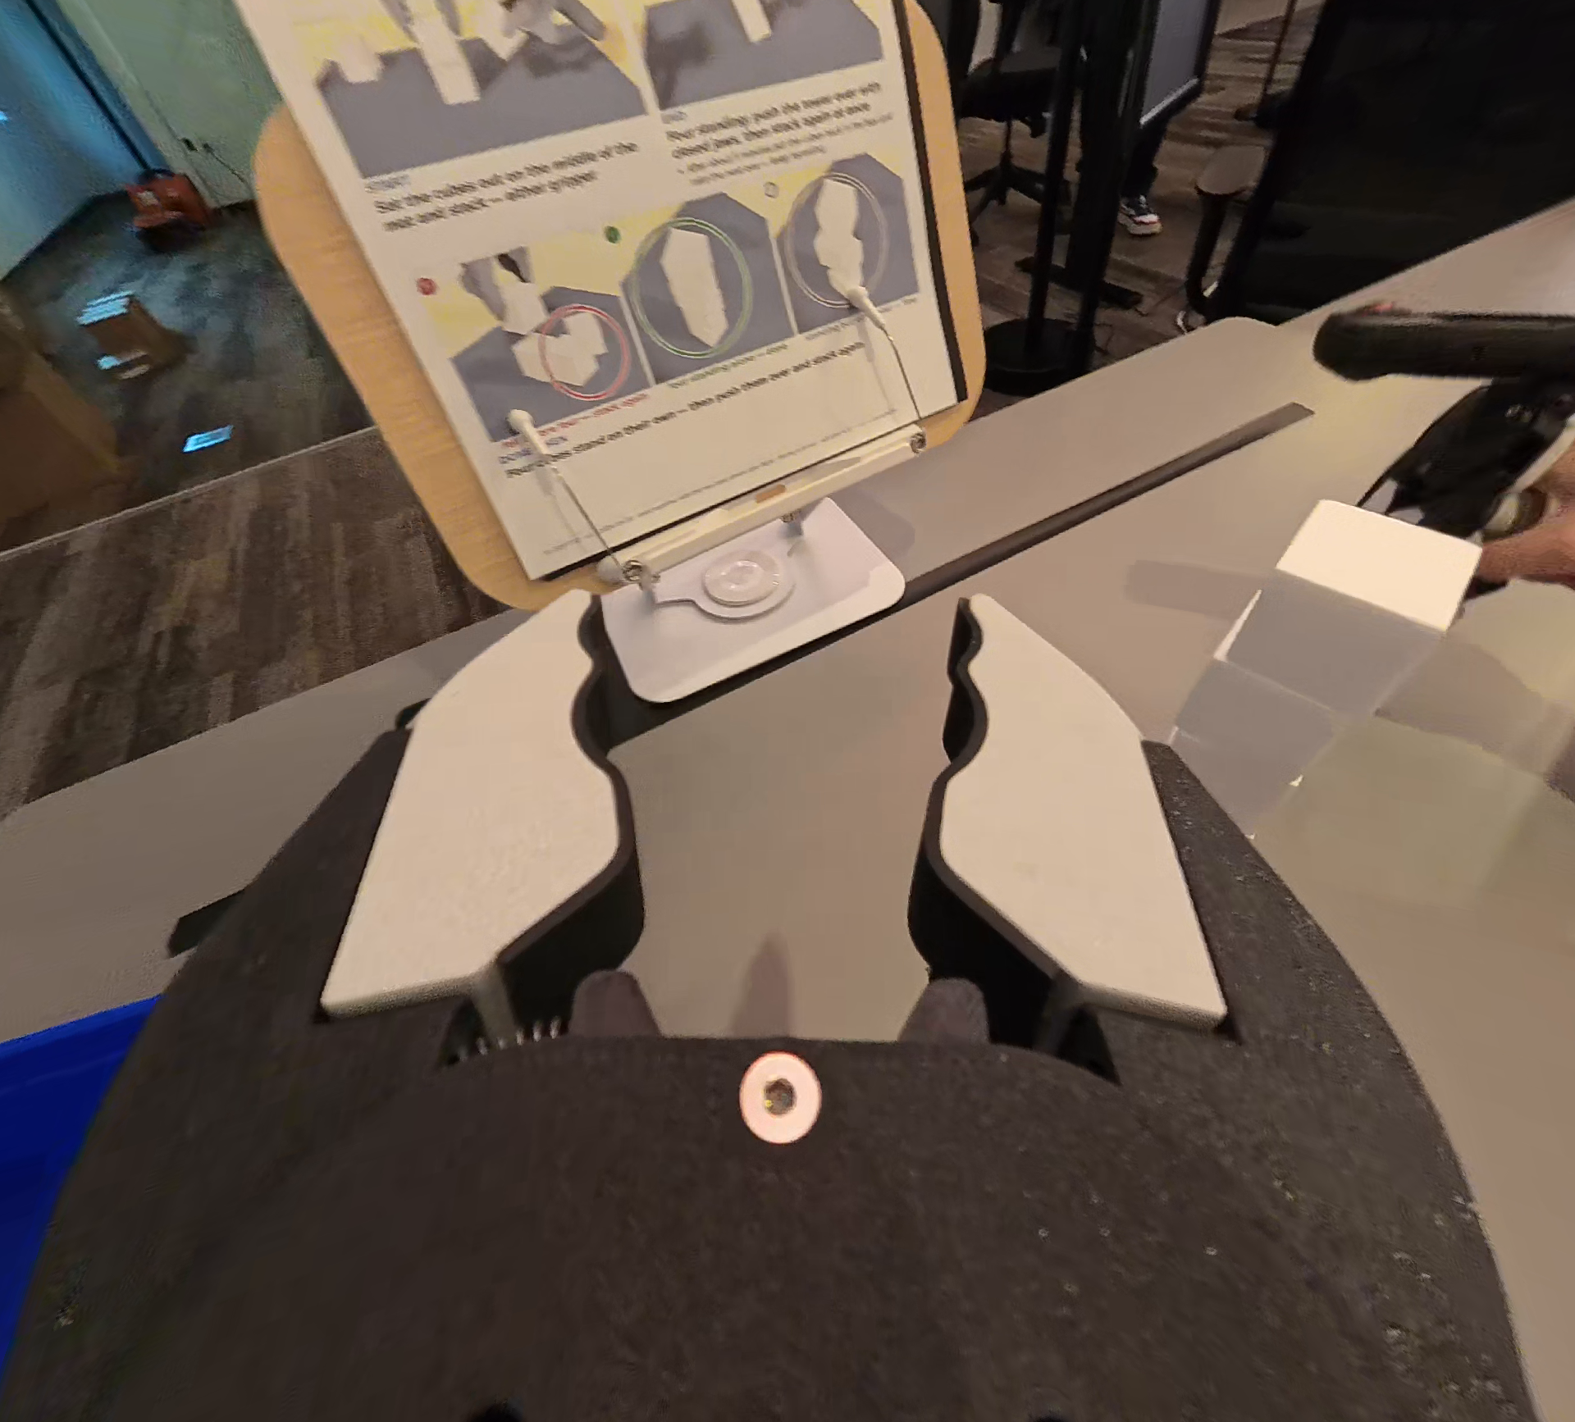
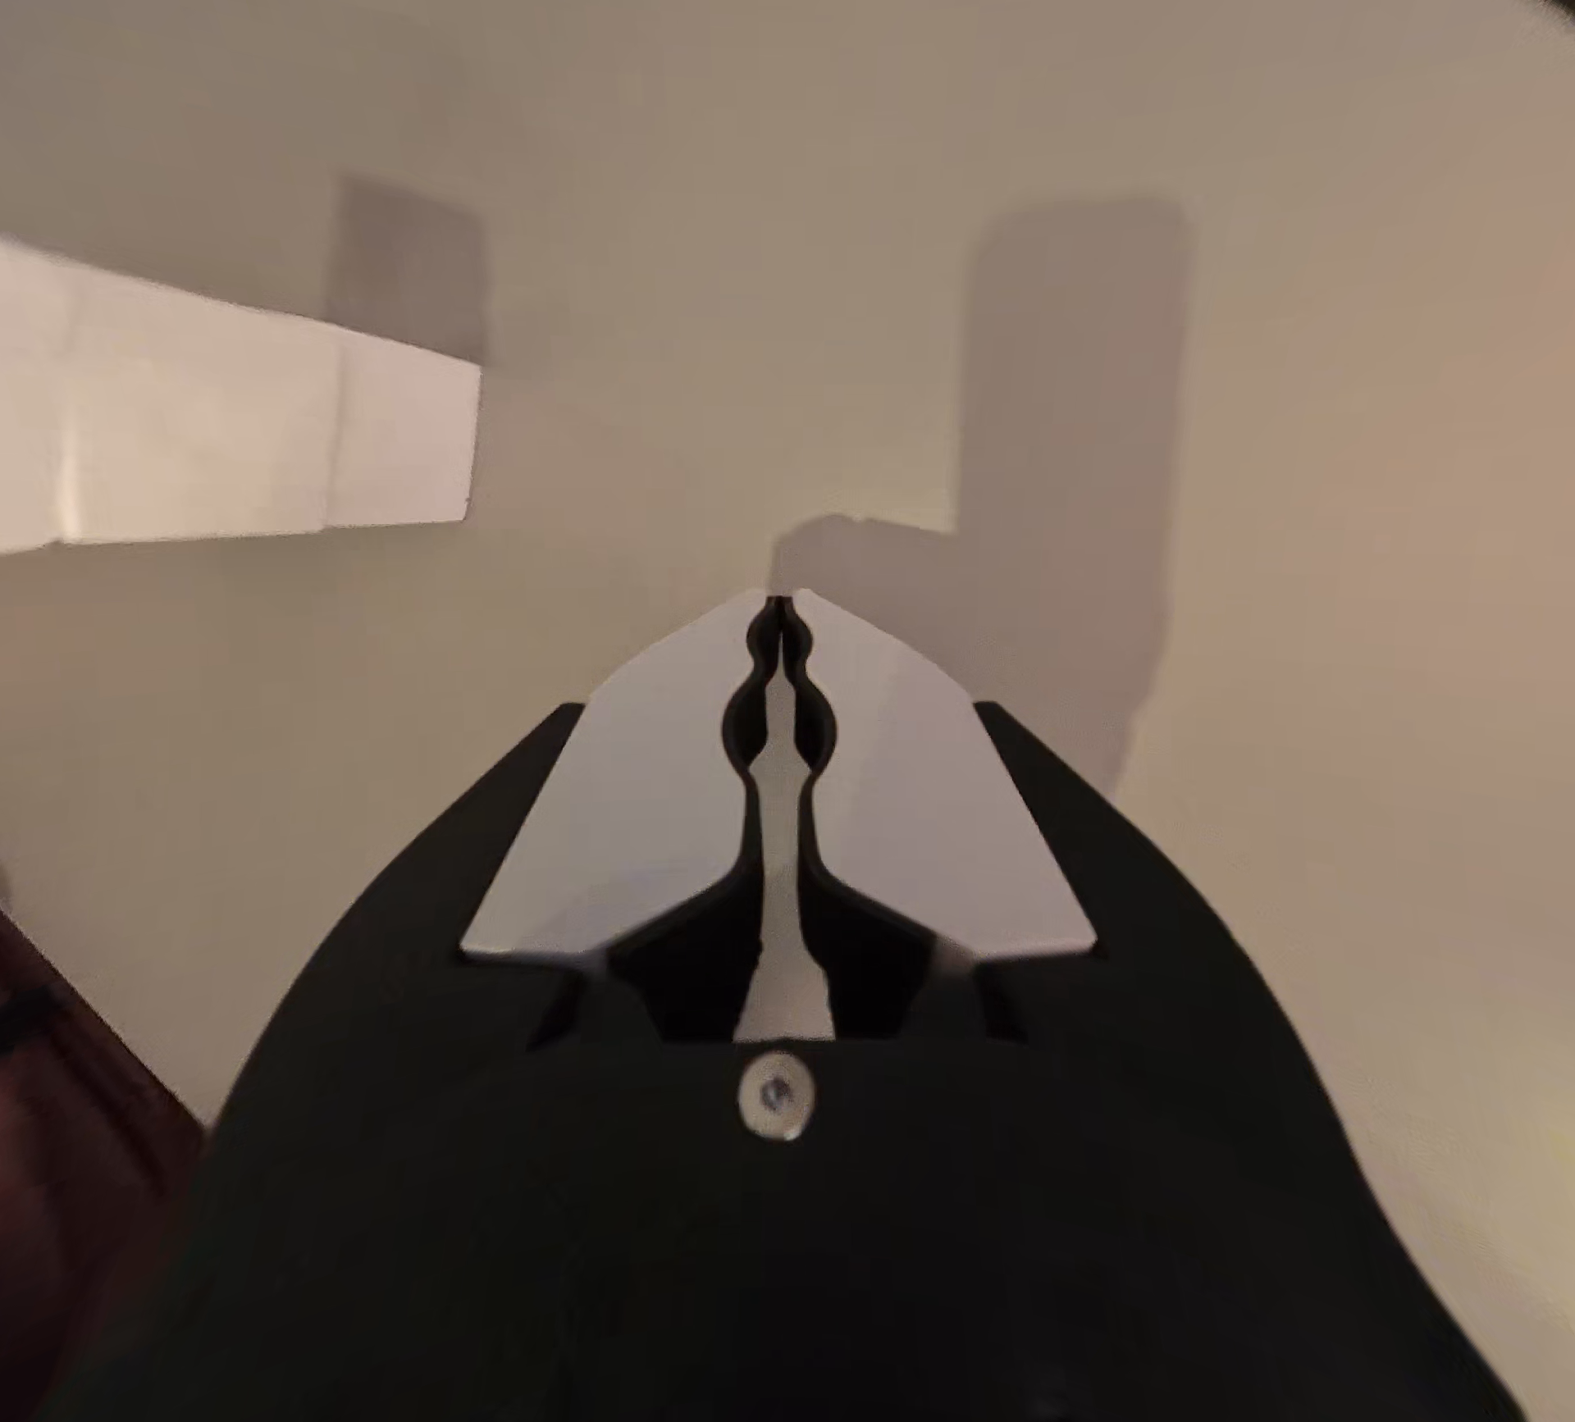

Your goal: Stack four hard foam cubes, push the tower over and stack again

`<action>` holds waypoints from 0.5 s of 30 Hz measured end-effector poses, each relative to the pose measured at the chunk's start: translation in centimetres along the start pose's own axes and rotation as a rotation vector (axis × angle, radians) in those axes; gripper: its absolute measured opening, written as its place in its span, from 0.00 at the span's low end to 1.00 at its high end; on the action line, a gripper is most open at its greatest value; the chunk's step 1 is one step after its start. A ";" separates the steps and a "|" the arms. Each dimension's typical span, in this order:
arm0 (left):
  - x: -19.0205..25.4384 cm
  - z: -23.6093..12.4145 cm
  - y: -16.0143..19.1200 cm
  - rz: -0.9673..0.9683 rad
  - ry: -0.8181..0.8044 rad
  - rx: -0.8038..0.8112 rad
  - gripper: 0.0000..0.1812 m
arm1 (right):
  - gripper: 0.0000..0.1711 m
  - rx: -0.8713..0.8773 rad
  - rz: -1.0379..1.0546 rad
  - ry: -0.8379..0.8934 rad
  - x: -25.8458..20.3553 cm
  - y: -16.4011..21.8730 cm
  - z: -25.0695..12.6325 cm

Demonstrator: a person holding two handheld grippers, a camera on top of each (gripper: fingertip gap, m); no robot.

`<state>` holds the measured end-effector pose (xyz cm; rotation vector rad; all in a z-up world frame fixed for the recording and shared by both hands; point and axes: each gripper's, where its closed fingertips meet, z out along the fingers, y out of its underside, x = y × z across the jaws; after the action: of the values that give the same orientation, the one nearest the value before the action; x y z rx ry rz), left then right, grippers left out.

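A stack of white foam cubes (image 1: 1329,640) stands on the grey table at the right of the left wrist view, blurred and leaning in the picture. My left gripper (image 1: 771,606) is open and empty, well left of the stack, facing an instruction sheet stand. The right gripper's black body (image 1: 1483,435) shows behind the top cube, with a person's hand (image 1: 1530,555) on it. In the right wrist view my right gripper (image 2: 780,597) is shut with nothing between its pads. The cubes (image 2: 239,435) show as a white row at the left, apart from its fingertips.
A wooden stand with an illustrated instruction sheet (image 1: 614,205) and white base plate (image 1: 818,614) stands just beyond my left fingertips. A dark strip (image 1: 1108,495) runs across the grey table (image 1: 767,827). A blue bin edge (image 1: 51,1108) is at the lower left. Office chairs and stands lie beyond the table. The tips of one gripper are about 40 centimetres away from the tips of the other.
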<state>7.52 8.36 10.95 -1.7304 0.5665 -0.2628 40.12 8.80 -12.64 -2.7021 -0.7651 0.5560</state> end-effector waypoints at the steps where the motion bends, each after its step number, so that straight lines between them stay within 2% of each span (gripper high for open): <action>1: -0.3 -0.3 -0.1 -0.006 -0.007 0.010 0.42 | 0.00 -0.021 0.033 -0.002 -0.3 -0.1 0.6; 6: -0.9 -1.2 -0.5 -0.027 -0.008 0.035 0.42 | 0.00 -0.156 0.065 0.055 -3.0 0.3 2.4; 12: -0.4 -0.6 -0.3 -0.007 -0.006 0.013 0.42 | 0.01 -0.128 -0.065 -0.045 -10.8 -1.8 2.8; 15: 0.1 -0.4 -0.1 0.012 -0.005 0.000 0.42 | 0.00 -0.112 -0.183 0.017 -13.6 -2.3 2.2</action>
<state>7.45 8.03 11.16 -1.7270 0.5735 -0.2499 27.46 3.63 -9.85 -2.6942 -1.0548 0.4598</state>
